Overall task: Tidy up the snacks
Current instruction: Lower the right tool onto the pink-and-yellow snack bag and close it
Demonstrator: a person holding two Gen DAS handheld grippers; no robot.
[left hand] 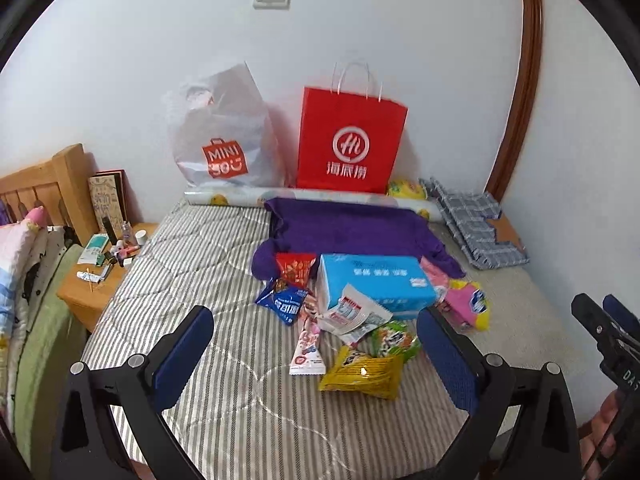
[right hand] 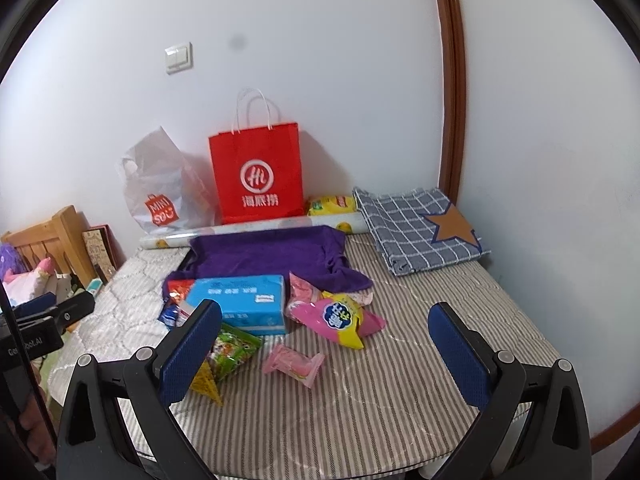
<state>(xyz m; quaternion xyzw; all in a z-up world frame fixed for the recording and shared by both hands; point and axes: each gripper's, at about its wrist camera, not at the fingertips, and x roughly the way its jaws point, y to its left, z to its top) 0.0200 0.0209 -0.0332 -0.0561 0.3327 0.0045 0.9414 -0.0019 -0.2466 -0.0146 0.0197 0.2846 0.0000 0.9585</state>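
A grey-and-white striped quilted mattress (right hand: 400, 360) filled the frame. At twelve o'clock a red paper carrier bag with white handles (right hand: 256, 176) stood upright against the white wall (right hand: 340, 60), a translucent white plastic shopping bag (right hand: 160, 188) just beside it toward eleven o'clock. A crumpled purple cloth (right hand: 272, 256) lay before them. Toward two o'clock lay a folded blue-grey checked fabric with a brown star (right hand: 416, 232). At nine o'clock a cluttered wooden bedside table (left hand: 92, 280) adjoined the mattress.

Beyond the wide-apart jaws, the grey plastic bag (left hand: 222, 132) reads "MINISO", the red paper bag (left hand: 350, 140) carries a circled "Hi" logo above Chinese characters.
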